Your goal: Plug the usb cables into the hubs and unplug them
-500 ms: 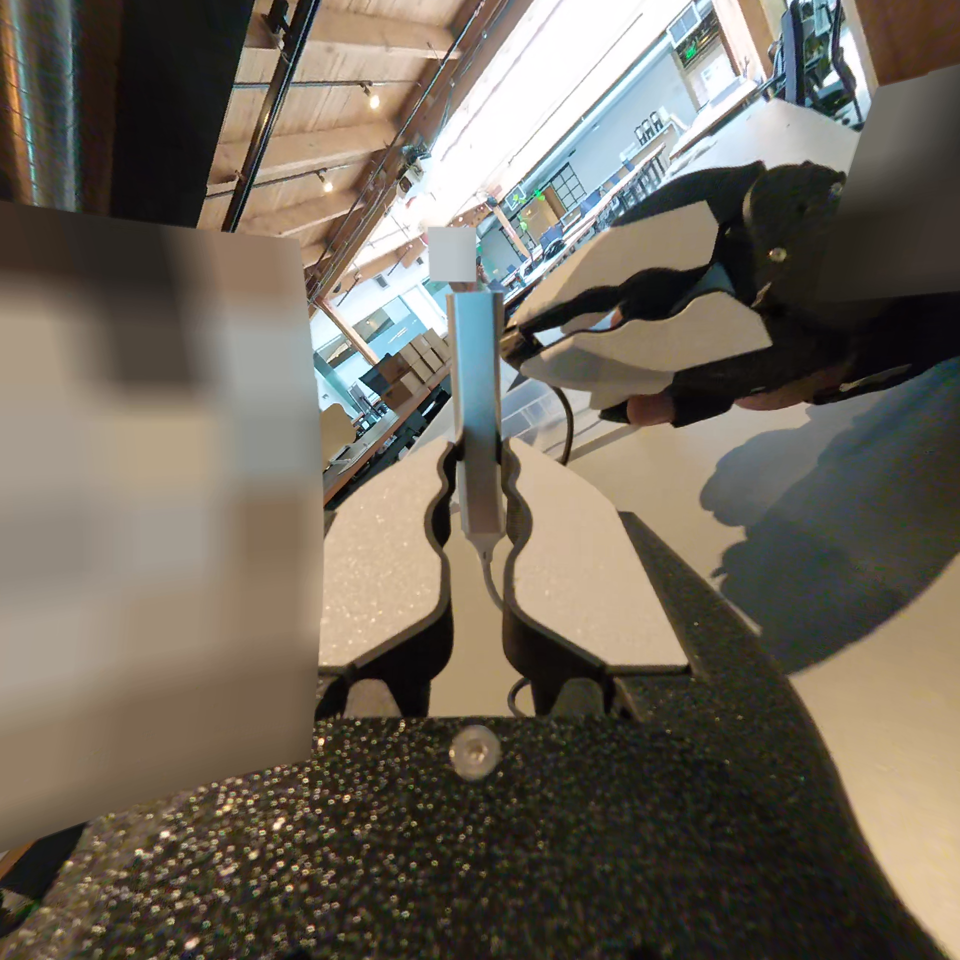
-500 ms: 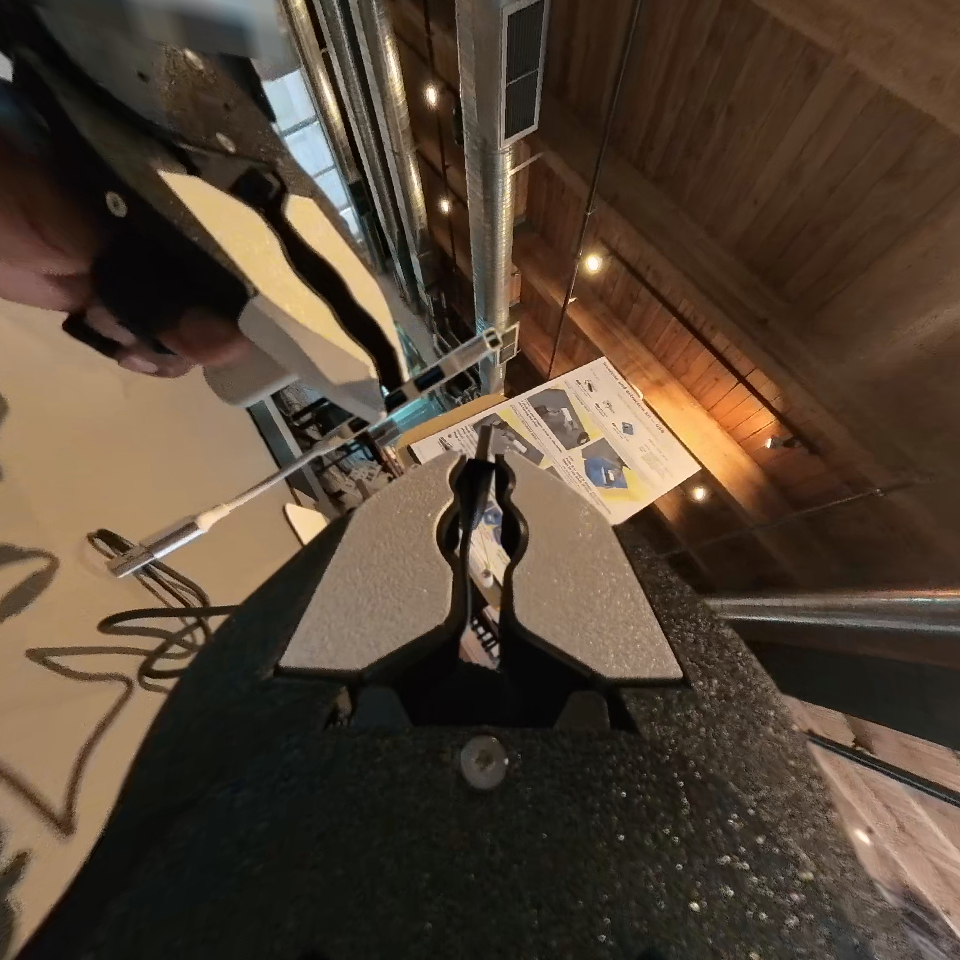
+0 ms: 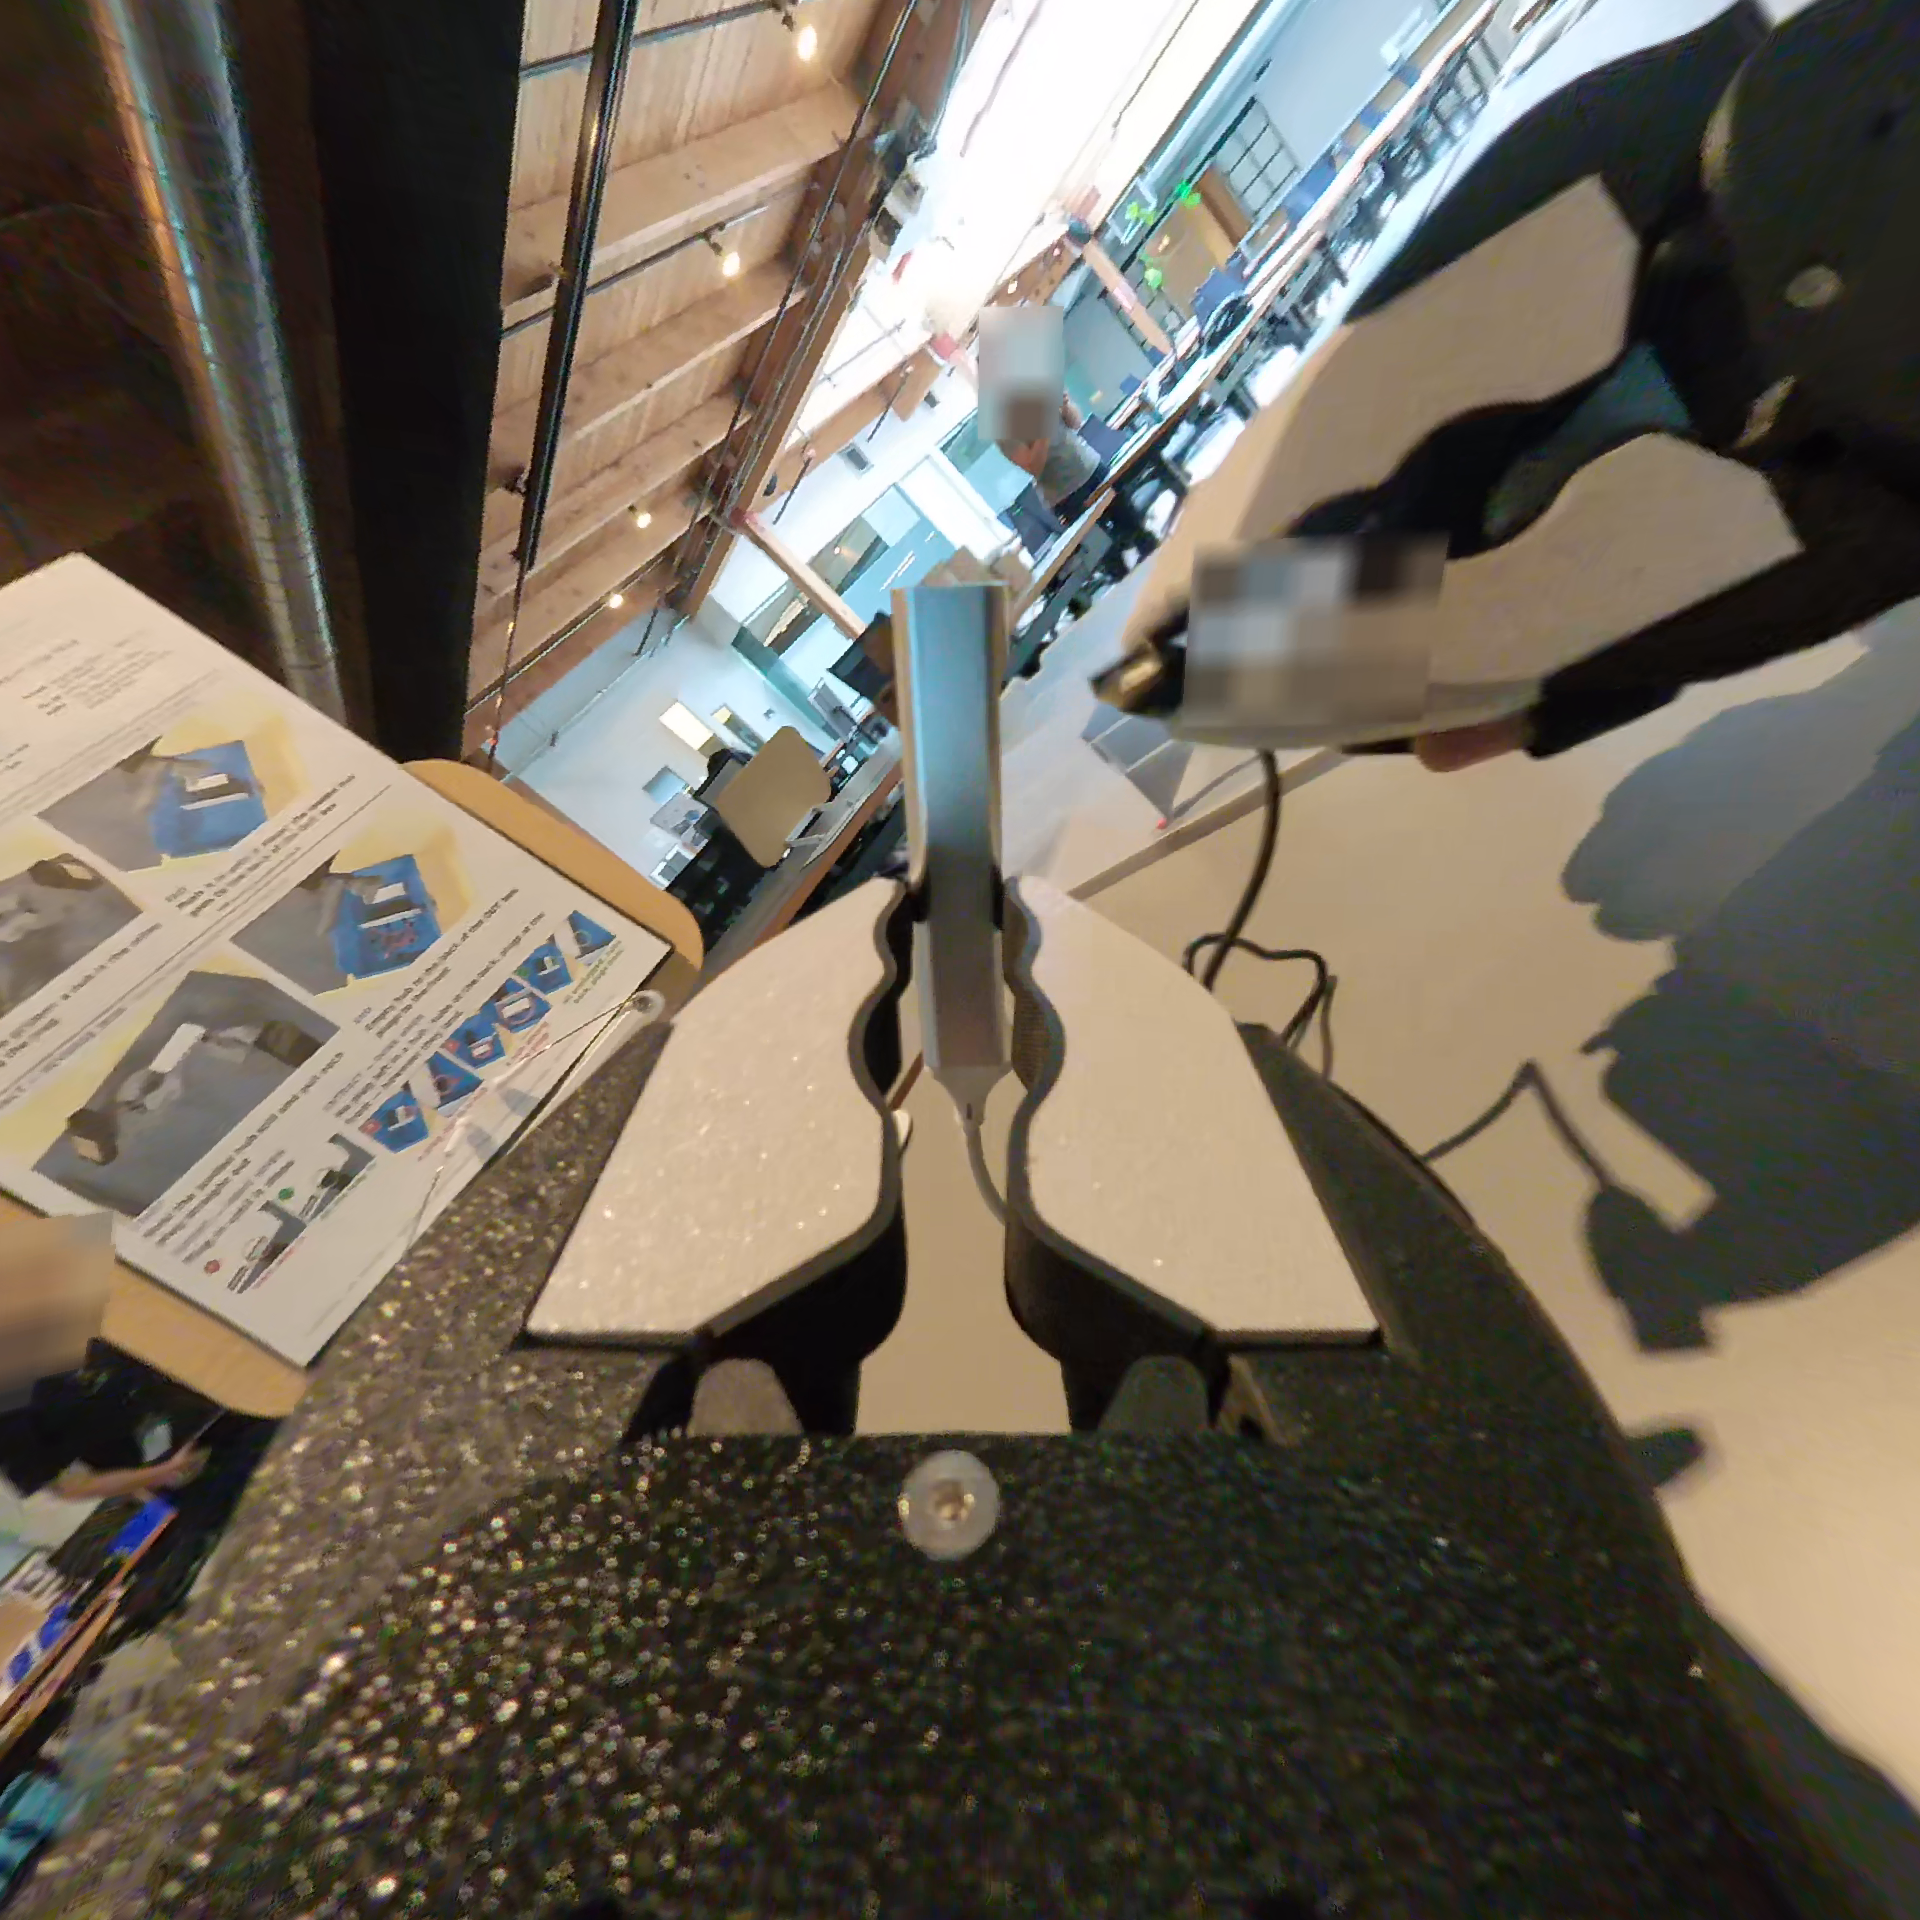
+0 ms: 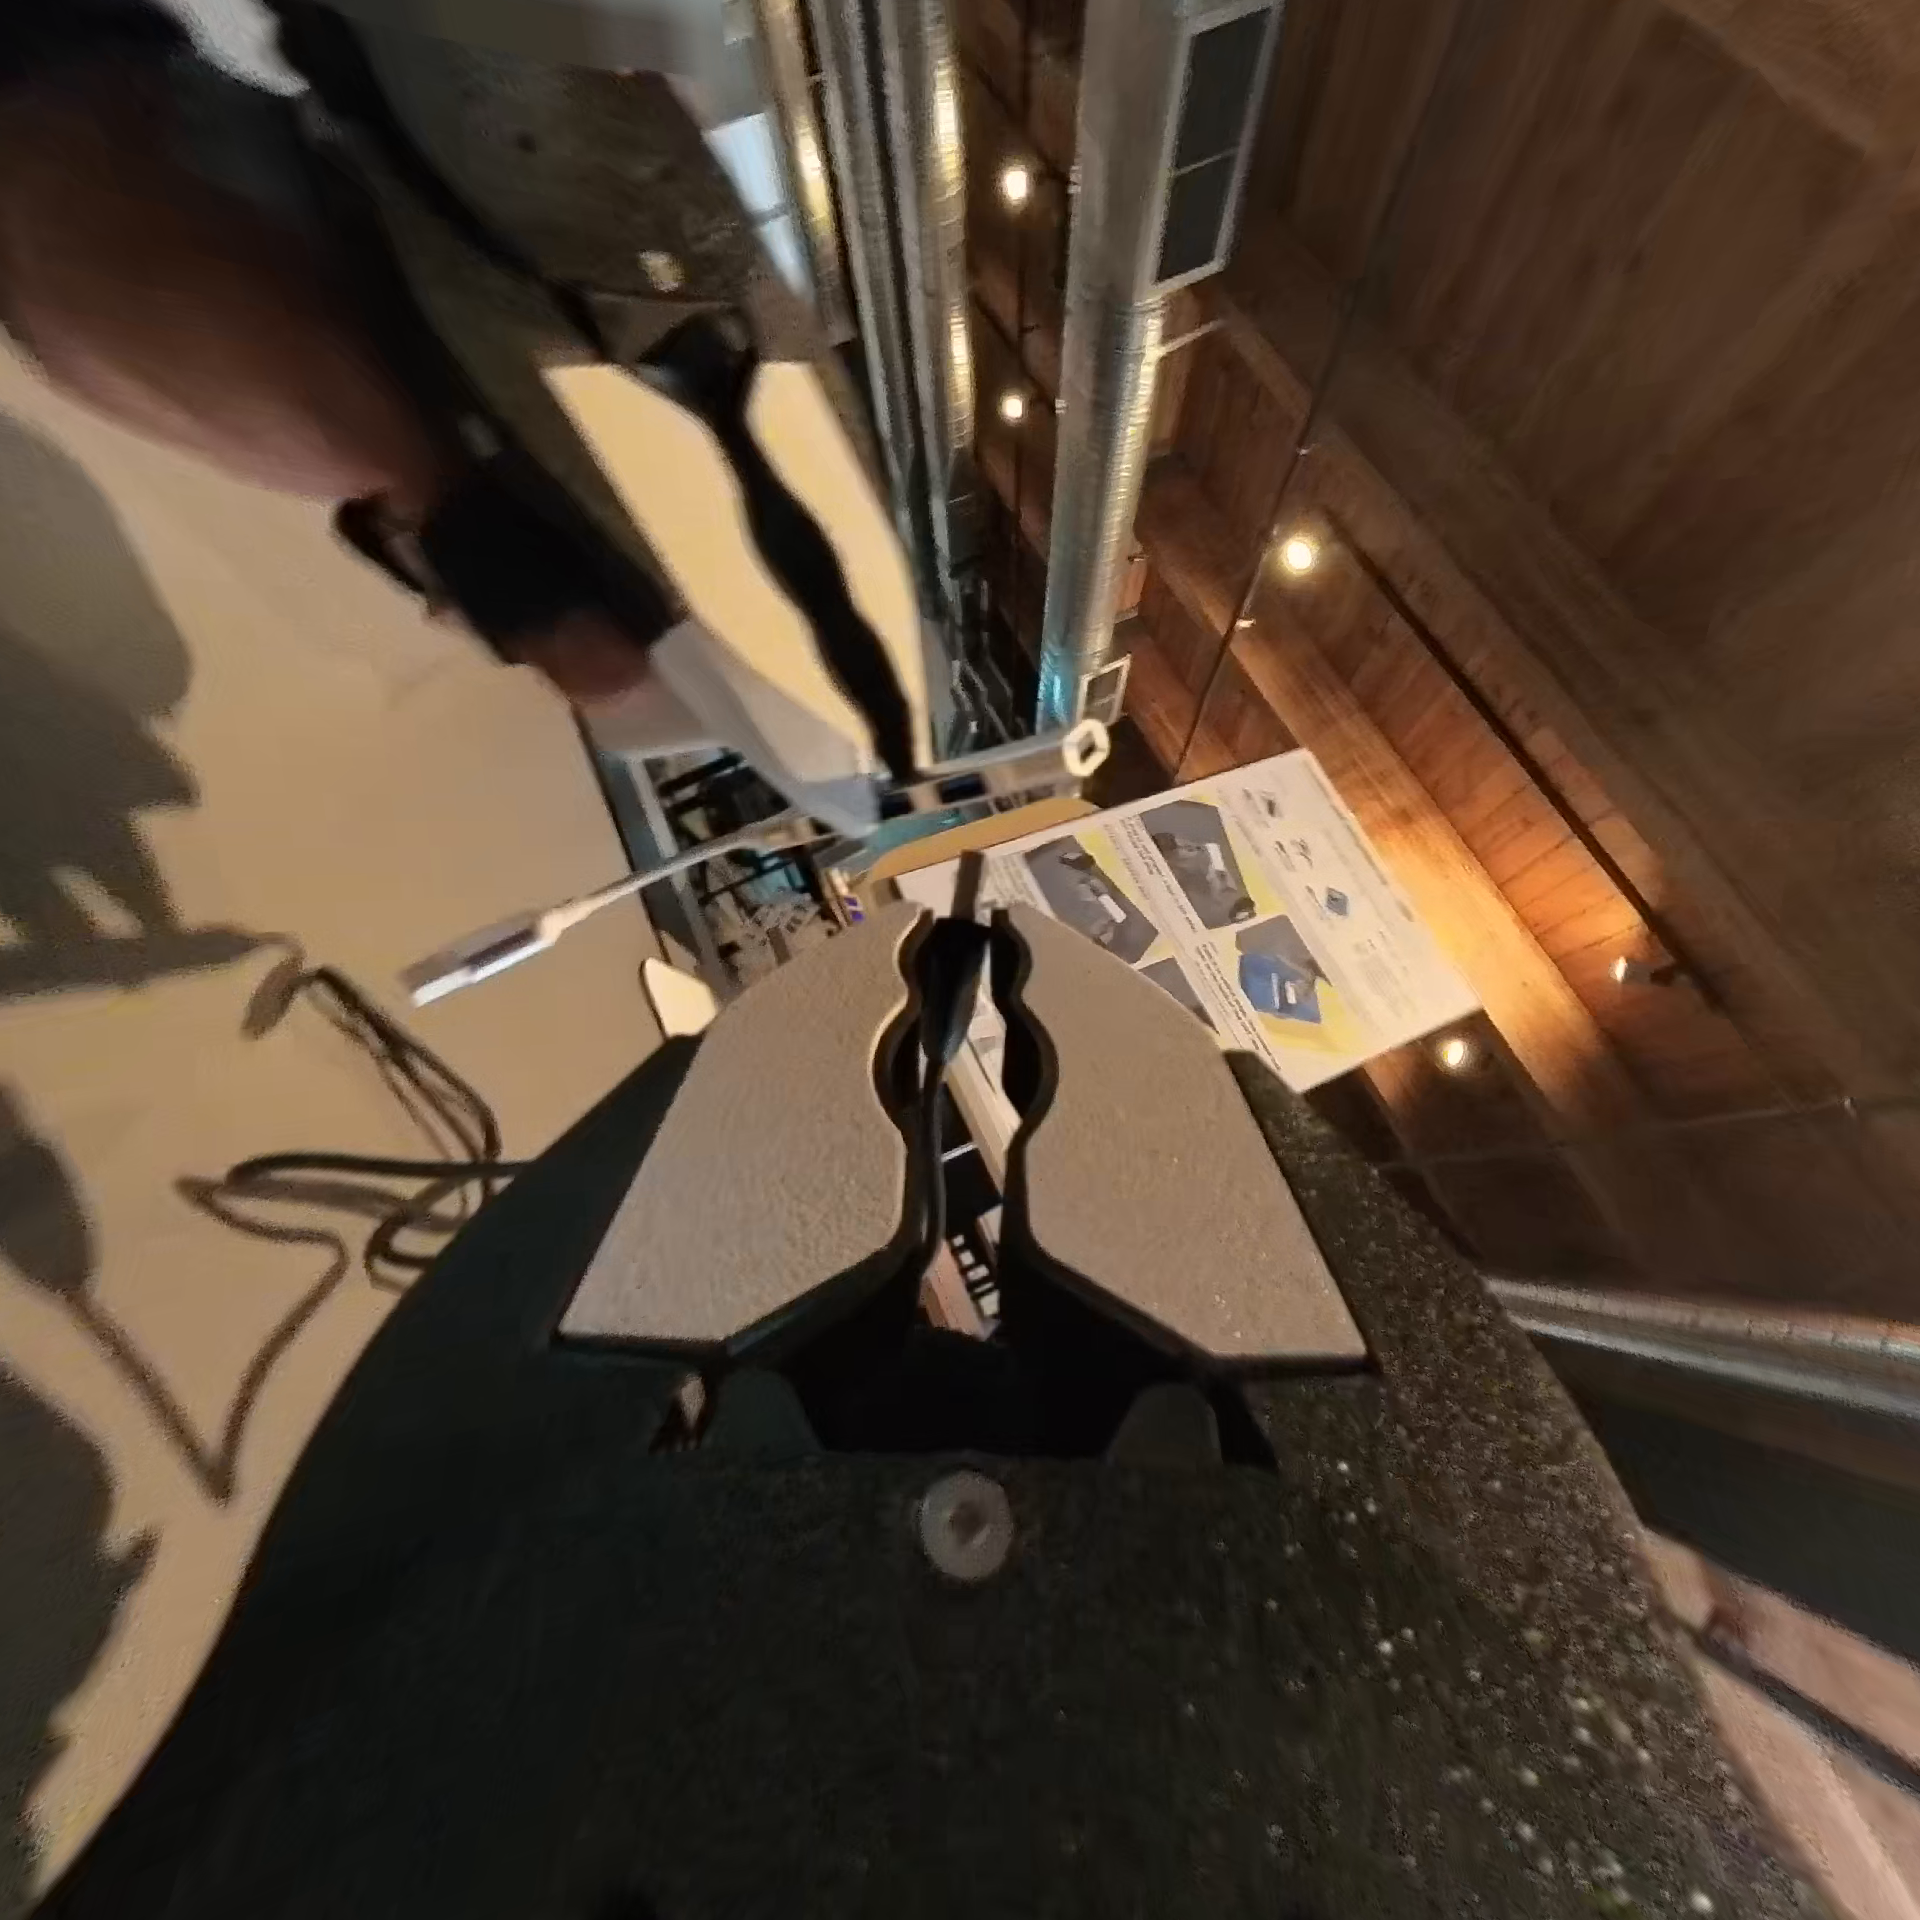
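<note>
- Two grippers are raised above the pale table (image 3: 1558,1039), each clamped on something.
- The left gripper (image 3: 956,914) has its fingers closed on a silver hub (image 3: 951,790), which points up past the fingertips; its white lead (image 4: 665,883) hangs free.
- The right gripper (image 4: 961,925) pinches a black USB cable (image 4: 951,997) just beside the hub's top end, apart from it.
- The cable's slack (image 3: 1262,935) loops on the table.

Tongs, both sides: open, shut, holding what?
Left tongs: shut on the hub.
Right tongs: shut on the black cable.
</note>
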The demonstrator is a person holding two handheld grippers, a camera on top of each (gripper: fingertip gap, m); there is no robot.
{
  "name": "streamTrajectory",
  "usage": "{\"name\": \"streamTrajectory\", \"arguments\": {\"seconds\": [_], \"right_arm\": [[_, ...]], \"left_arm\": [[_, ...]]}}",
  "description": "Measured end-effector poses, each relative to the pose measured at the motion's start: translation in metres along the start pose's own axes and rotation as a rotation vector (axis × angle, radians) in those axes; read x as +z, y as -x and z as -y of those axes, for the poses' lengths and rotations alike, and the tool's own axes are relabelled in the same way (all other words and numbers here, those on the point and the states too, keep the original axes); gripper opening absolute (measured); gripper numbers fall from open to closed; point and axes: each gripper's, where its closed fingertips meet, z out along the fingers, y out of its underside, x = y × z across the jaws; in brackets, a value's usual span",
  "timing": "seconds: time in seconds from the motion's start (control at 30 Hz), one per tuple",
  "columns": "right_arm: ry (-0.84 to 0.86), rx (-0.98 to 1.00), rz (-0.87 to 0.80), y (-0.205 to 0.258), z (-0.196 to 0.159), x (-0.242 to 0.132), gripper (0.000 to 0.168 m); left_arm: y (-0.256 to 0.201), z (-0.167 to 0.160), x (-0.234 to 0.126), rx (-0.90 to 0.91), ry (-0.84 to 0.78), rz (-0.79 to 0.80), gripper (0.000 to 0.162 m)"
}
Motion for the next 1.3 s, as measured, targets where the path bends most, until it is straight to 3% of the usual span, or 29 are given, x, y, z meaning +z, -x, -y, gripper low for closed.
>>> {"name": "streamTrajectory", "arguments": {"seconds": [0.2,0.47,0.73,0.93,1.13,1.3], "right_arm": [[0.012,-0.179,0.259,0.053,-0.001,-0.003,0.009],[0.144,-0.213,0.441,0.086,-0.009,-0.02,0.01],[0.282,0.079,0.621,0.104,-0.011,-0.045,0.02],[0.309,0.401,0.702,0.068,-0.004,-0.059,0.023],[0.312,0.506,1.088,0.064,-0.017,-0.096,0.025],[0.304,0.5,1.32,0.091,-0.023,-0.096,0.027]], "left_arm": [[0.012,-0.011,-0.002,-0.031,0.039,0.045,0.016],[0.013,-0.013,-0.002,-0.034,0.051,0.05,0.016],[0.013,-0.013,-0.001,-0.044,0.047,0.049,0.016],[0.013,-0.014,-0.001,-0.057,0.047,0.047,0.016],[0.012,-0.014,0.001,-0.067,0.044,0.039,0.016],[0.01,-0.014,0.002,-0.054,0.049,0.037,0.016]]}}
